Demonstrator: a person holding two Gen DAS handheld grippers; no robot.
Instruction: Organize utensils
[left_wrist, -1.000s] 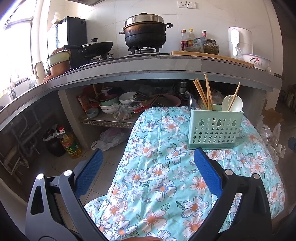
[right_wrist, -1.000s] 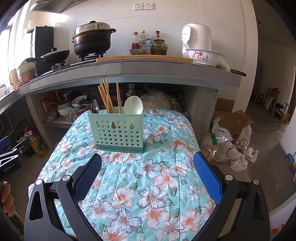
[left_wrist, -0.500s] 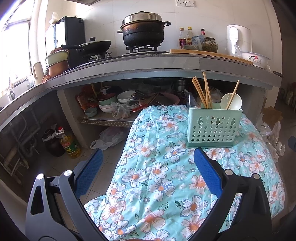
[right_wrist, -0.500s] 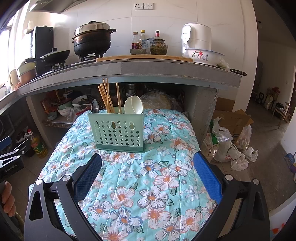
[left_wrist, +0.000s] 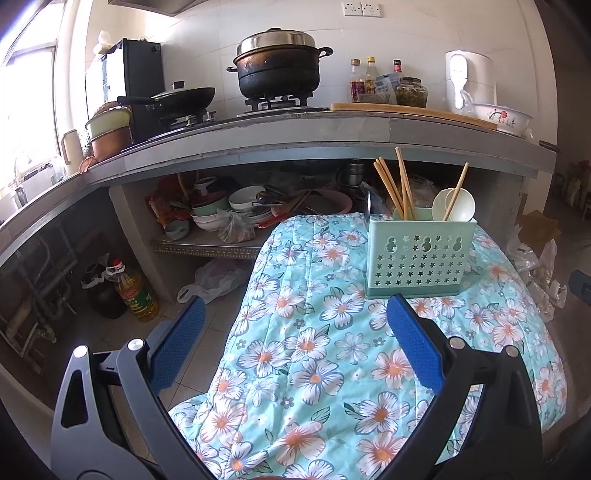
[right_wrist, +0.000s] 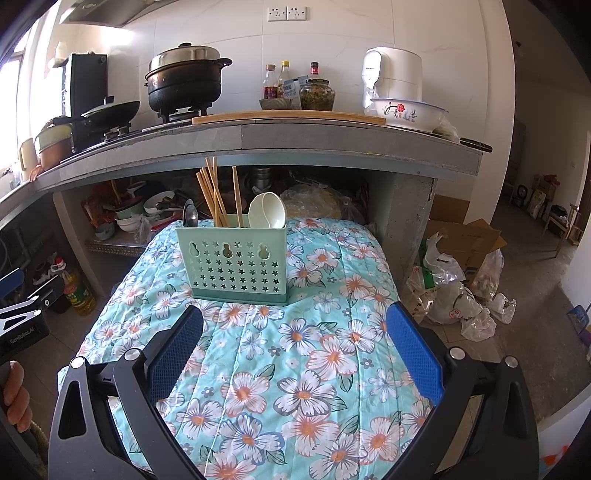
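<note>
A mint green utensil holder (left_wrist: 419, 254) (right_wrist: 232, 264) stands upright on the floral cloth-covered table (left_wrist: 317, 365) (right_wrist: 303, 369). It holds several wooden chopsticks (left_wrist: 393, 184) (right_wrist: 216, 194), white spoons (left_wrist: 456, 205) (right_wrist: 267, 210) and a dark metal spoon (right_wrist: 190, 216). My left gripper (left_wrist: 295, 339) is open and empty, hovering over the table's left edge, short of the holder. My right gripper (right_wrist: 295, 343) is open and empty, above the cloth just in front of the holder.
A grey concrete counter (right_wrist: 295, 144) behind the table carries a black pot (right_wrist: 184, 85), a pan, bottles, a jar and a white bowl (right_wrist: 408, 112). Dishes crowd the shelf under it (left_wrist: 229, 210). An oil bottle (left_wrist: 135, 291) stands on the floor left; plastic bags (right_wrist: 458, 295) lie right.
The left gripper has drifted slightly left and back, so the holder sits a little further right in its view. The right gripper has barely moved. Both stay open.
</note>
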